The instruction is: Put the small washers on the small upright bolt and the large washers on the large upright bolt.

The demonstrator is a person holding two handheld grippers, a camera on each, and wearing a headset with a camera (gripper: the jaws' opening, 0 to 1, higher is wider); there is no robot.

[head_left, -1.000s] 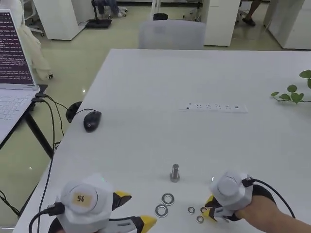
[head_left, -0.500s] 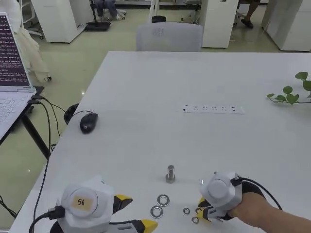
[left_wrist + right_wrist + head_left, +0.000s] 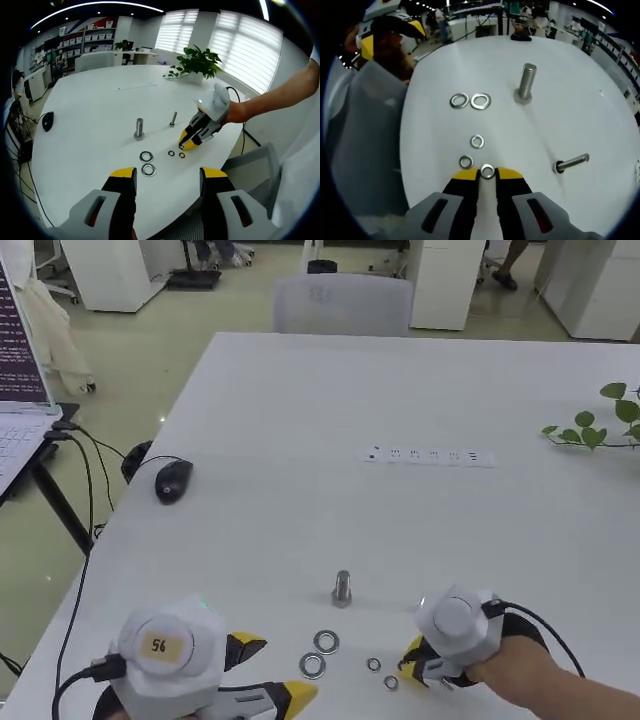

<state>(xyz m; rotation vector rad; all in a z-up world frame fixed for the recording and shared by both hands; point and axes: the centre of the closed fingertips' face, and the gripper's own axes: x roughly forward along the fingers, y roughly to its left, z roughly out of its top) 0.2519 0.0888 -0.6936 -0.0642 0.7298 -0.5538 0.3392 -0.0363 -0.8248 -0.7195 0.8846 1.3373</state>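
The large upright bolt (image 3: 342,588) (image 3: 525,82) stands mid-table, with the small upright bolt (image 3: 571,163) (image 3: 173,119) to its right. Two large washers (image 3: 326,642) (image 3: 459,100) lie flat in front of the large bolt. Two small washers (image 3: 373,664) (image 3: 477,141) lie loose on the table beside my right gripper (image 3: 408,670) (image 3: 487,174). That gripper's tips rest on the table, closed around a third small washer (image 3: 487,172). My left gripper (image 3: 275,670) (image 3: 167,175) hovers open at the near edge, nothing between its jaws.
A power strip (image 3: 430,456) lies farther back on the white table (image 3: 300,440). A mouse (image 3: 172,480) sits near the left edge, and plant leaves (image 3: 595,425) reach in at the right. A grey chair (image 3: 342,305) stands at the far end, a laptop (image 3: 15,430) at the left.
The head camera has shifted a little. My right gripper stays down at the small washers. My left gripper has kept its place.
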